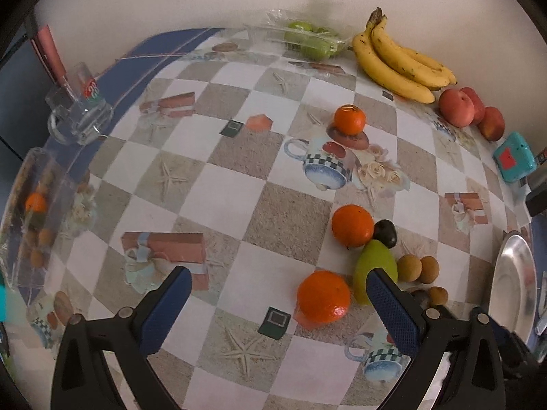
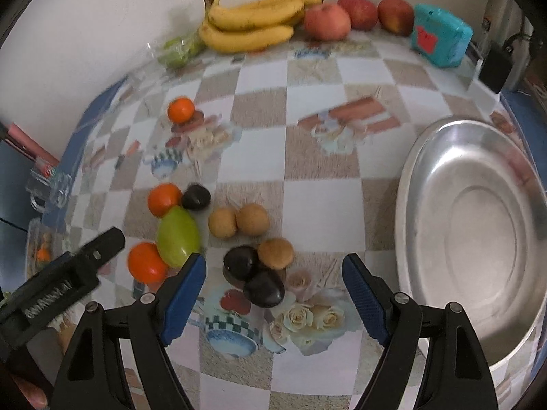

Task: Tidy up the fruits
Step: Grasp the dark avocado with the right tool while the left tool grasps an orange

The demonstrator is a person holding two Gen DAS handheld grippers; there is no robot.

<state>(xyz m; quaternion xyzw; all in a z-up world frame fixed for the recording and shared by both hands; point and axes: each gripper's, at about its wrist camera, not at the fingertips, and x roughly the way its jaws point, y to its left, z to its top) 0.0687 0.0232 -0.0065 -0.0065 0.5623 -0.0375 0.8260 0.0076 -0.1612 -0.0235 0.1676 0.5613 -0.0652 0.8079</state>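
Loose fruit lies on a checked tablecloth. My left gripper [image 1: 278, 282] is open above it; an orange tangerine [image 1: 323, 296] sits between its blue fingers, nearer the right one, untouched. A green mango [image 1: 371, 261], a second tangerine [image 1: 352, 226], a dark plum [image 1: 385, 233] and brown longans [image 1: 409, 267] lie just beyond. My right gripper [image 2: 273, 270] is open over two dark plums [image 2: 264, 287] and a brown longan [image 2: 275, 253], with nothing gripped. The green mango [image 2: 177, 235] and tangerines [image 2: 146, 261] lie to its left. The silver tray [image 2: 475, 239] is to its right.
Bananas [image 1: 396, 63], red apples [image 1: 456, 107] and a clear box of green fruit [image 1: 307, 39] line the wall. A lone tangerine [image 1: 349, 119] sits mid-table. A glass mug [image 1: 80, 116] stands at the left edge, a teal box [image 2: 441, 36] at the back right. The left gripper's black body [image 2: 65, 280] reaches in at left.
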